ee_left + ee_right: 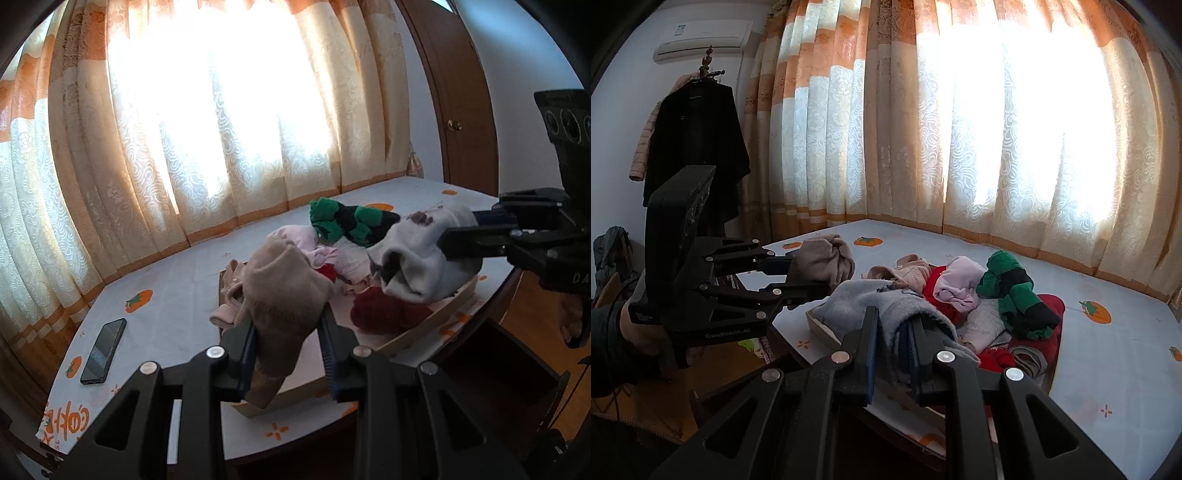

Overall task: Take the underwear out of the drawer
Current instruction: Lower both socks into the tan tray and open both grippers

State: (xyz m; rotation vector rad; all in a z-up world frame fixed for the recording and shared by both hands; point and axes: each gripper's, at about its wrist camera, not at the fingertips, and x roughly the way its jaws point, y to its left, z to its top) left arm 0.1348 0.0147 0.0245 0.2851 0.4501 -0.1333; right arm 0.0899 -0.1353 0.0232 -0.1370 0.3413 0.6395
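A shallow wooden drawer (417, 334) lies on the table, full of mixed garments. My left gripper (290, 332) is shut on a tan garment (284, 295) and holds it above the drawer's near end; it also shows in the right wrist view (809, 275) with the tan garment (823, 260). My right gripper (894, 332) is shut on a grey-white garment (886, 306), held over the drawer's edge (818, 325); in the left wrist view the right gripper (461, 229) holds the same garment (421, 254). A green-and-black piece (347, 218) (1015, 295), pink pieces (956, 284) and red pieces (384, 310) lie in the pile.
A black phone (103, 350) lies on the white tablecloth (166, 295) with orange prints. Curtains (184, 129) hang behind the table. An open cabinet cavity (498, 362) is at the table's right edge. A coat rack (694, 140) with dark coats stands at left.
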